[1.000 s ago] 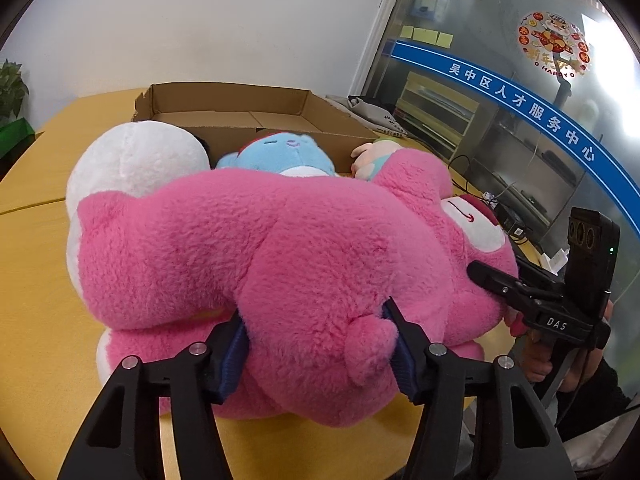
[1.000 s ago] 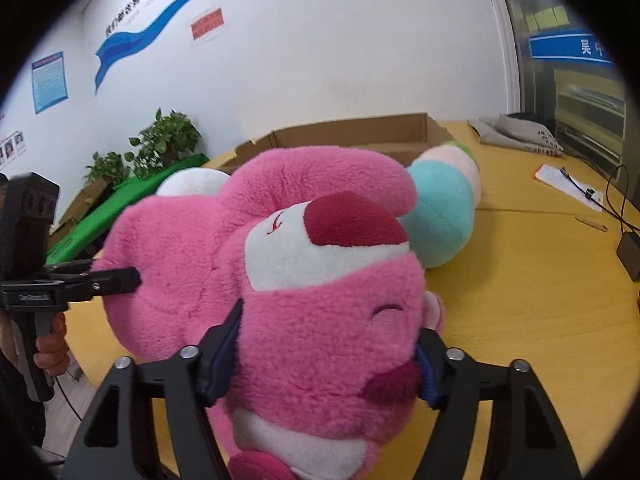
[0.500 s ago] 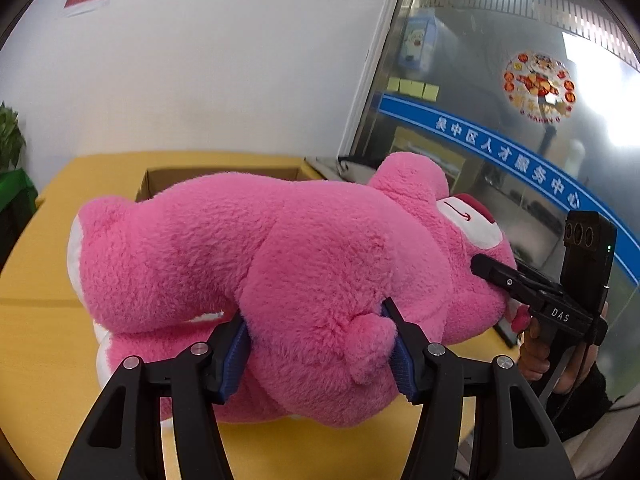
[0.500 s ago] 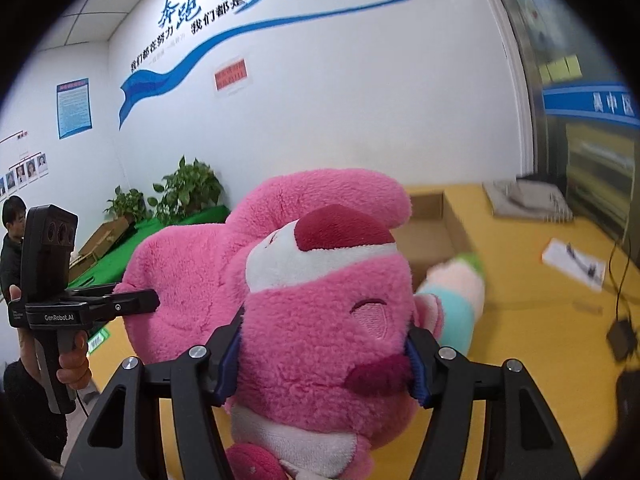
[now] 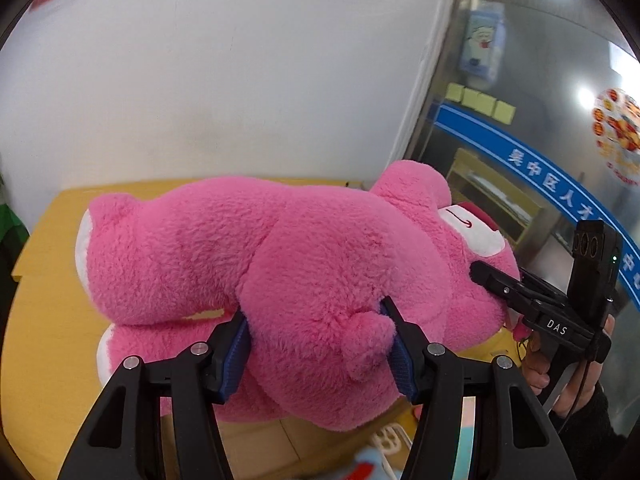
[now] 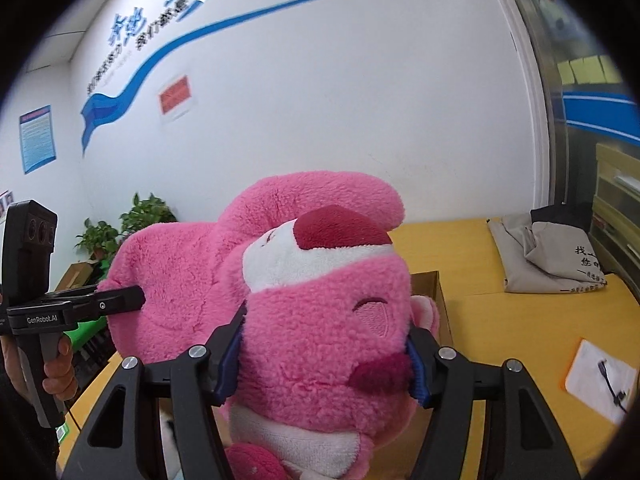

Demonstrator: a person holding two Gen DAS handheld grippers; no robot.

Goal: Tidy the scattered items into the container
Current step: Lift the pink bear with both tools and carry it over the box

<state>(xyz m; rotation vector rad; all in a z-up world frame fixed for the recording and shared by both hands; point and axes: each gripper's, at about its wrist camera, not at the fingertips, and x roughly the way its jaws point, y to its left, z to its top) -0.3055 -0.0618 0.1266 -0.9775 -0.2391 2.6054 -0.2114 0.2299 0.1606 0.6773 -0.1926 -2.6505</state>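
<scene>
Pink plush bear [image 5: 304, 264]: bright pink fur all over, white muzzle patch, dark red nose, white soles, darker magenta mouth patch.

Left gripper [image 5: 320, 354]: black frame, blue pads, silver screws. Right gripper [image 6: 326, 354]: same black with blue pads.

Table [image 6: 520, 320]: yellow-orange.

Cardboard box [image 6: 434, 292]: brown.

Folded cloth bag [image 6: 548, 260], far right: grey-beige, black lettering.

Wall [image 6: 320, 100]: white, with a blue ribbon stripe and blue characters.

Plants [image 6: 120, 228], far left: green.
</scene>
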